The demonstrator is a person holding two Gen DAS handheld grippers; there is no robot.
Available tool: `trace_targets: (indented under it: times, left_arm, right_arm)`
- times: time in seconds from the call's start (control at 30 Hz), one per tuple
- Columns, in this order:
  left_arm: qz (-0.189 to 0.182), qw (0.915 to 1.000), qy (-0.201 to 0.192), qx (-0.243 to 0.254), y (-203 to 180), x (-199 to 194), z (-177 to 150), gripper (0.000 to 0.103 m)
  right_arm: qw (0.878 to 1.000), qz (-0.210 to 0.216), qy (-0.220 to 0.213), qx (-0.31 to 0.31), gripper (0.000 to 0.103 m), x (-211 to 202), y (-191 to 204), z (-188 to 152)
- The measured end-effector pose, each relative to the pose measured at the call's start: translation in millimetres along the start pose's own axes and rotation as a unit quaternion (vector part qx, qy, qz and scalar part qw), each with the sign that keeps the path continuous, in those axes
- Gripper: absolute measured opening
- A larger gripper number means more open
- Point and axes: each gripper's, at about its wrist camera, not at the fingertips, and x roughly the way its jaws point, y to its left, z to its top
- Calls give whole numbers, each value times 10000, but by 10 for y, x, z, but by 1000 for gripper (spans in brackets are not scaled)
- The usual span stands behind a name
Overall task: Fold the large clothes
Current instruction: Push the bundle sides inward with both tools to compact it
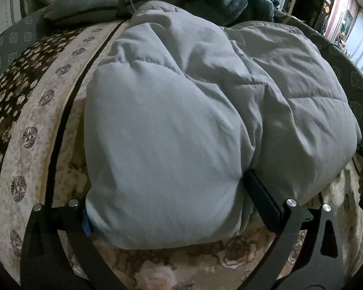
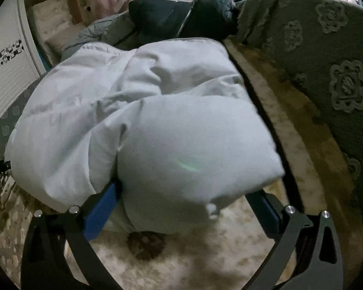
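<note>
A large, puffy light-grey padded garment (image 1: pixel 193 120) lies on a bed, folded into thick bundles. My left gripper (image 1: pixel 167 200) straddles its near left lobe, with the fingers spread wide on either side; the right finger (image 1: pixel 261 198) presses into a crease and the left one is mostly hidden by the cloth. In the right wrist view the same garment (image 2: pixel 157 125) fills the middle. My right gripper (image 2: pixel 184 203) straddles its near right lobe, the blue-padded fingers (image 2: pixel 101 207) wide apart on either side. The cloth bulges between both pairs of jaws.
The bed has a floral beige and brown cover (image 1: pixel 36 125) with a dark stripe. Grey pillows and bedding (image 1: pixel 89 0) and a dark garment (image 2: pixel 181 14) lie at the head. A grey patterned blanket (image 2: pixel 326 72) lies on the right. A white cabinet (image 2: pixel 7 72) stands left.
</note>
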Motion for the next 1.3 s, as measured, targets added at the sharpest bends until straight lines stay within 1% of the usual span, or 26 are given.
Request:
trace_targets:
  times: [0.07,0.17,0.23,0.27,0.3,0.33,0.37,0.43,0.57,0.67,0.7,0.83,0.87,0.9,0.93,0.97,1.0,1.03,1.1,1.2,1.3]
  left_arm:
    - [27,10000,-2,22,-21,4,13,100]
    - [54,10000,-13,14,-57,20,28,100]
    - [78,10000,-17,10,-72,23,40,100]
    - [85,10000,-22,-6,-81,24,49,100]
    - [88,10000,-22,-12,-97,31,58,100]
    - [93,10000,-21,-8,-112,40,69,100]
    - [97,9999,-26,4,-118,42,72,100]
    - [120,9999,-28,27,-145,53,90,100]
    - [169,9998,-73,85,-202,44,114,96]
    - [197,9996,-154,122,-216,13,102,89]
    - [203,9995,-183,123,-220,4,106,85]
    - [107,9997,-226,10,-210,-48,154,61]
    - [78,9998,-201,-41,-200,-54,172,60]
    - [13,9998,-147,-141,-184,-59,200,54]
    - [-138,9996,-81,-229,-168,-72,234,43]
    - [-224,9994,-48,-276,-170,-95,266,39]
    - [-342,9989,-13,-309,-169,-135,304,30]
    - [-398,9988,7,-296,-181,-187,344,27]
    - [-471,9985,3,-277,-211,-296,413,23]
    - [-684,9966,-114,-438,-207,-584,479,19]
    - [-711,9965,-277,-330,-289,-996,466,19]
  right_arm:
    - [9999,-26,38,-96,101,26,44,21]
    - [9998,71,211,25,101,101,35,31]
    - [9997,79,212,-17,100,116,62,40]
    - [9996,131,211,-93,93,122,91,39]
    - [9995,187,240,-130,83,133,119,46]
    - [9991,280,278,-169,77,143,157,46]
    - [9988,305,312,-231,65,150,210,49]
    - [9988,140,298,-375,63,152,293,49]
    - [9986,54,332,-420,58,141,324,28]
    - [9981,-46,362,-499,54,133,382,24]
    - [9981,-61,364,-502,53,129,399,20]
    - [9984,-21,389,-409,48,119,413,43]
    - [9987,36,402,-324,44,123,394,64]
    - [9989,108,419,-198,40,122,370,106]
    - [9989,174,420,-97,38,88,360,129]
    - [9989,231,403,-42,34,38,362,154]
    - [9989,283,386,7,31,-1,353,191]
    - [9987,345,359,80,29,-65,343,235]
    - [9986,424,269,161,26,-202,348,314]
    - [9982,570,-7,174,24,-578,425,440]
    - [9972,669,-321,-1,22,-1112,524,513]
